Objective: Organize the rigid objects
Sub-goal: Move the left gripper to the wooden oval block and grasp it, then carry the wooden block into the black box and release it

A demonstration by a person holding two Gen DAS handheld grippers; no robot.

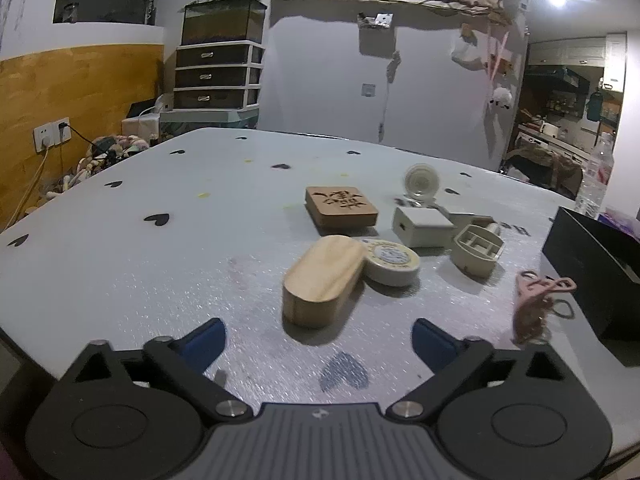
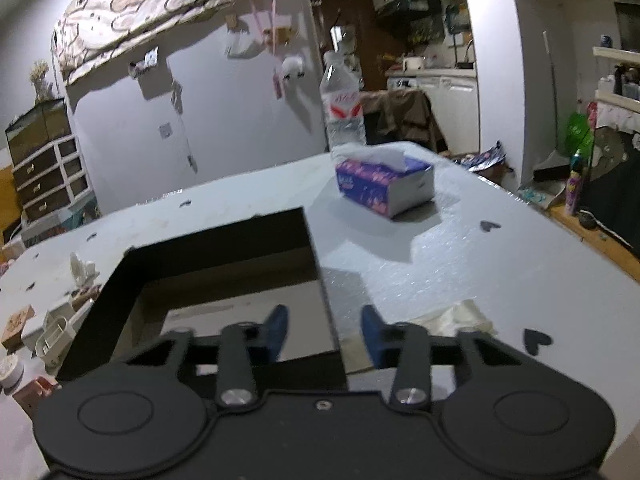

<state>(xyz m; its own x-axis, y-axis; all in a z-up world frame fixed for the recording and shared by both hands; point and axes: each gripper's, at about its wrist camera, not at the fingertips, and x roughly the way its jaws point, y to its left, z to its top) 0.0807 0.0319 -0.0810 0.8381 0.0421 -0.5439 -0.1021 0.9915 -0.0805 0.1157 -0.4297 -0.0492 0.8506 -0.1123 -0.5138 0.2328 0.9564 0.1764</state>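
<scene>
Above the grey table [image 1: 140, 272], both grippers, left [image 1: 319, 338] and right [image 2: 323, 330], are held released, the right seemingly over a black box [image 2: 224, 248].

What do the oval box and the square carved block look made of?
Oval box: pale unfinished-looking wood, matte, faint grain on the lid. Carved block: darker brown wood, or possibly bamboo or fibreboard, matte, with characters cut into the top and a darker edge.

Pale bench [image 1: 120, 272] scattered with black hearts.
Left of the black box [image 1: 592, 276]: oval wooden case [image 1: 320, 280], round tin [image 1: 392, 262], carved wooden square [image 1: 340, 206], white blocks; beyond it, tissue box [image 2: 384, 184], water bottle [image 2: 344, 104].
</scene>
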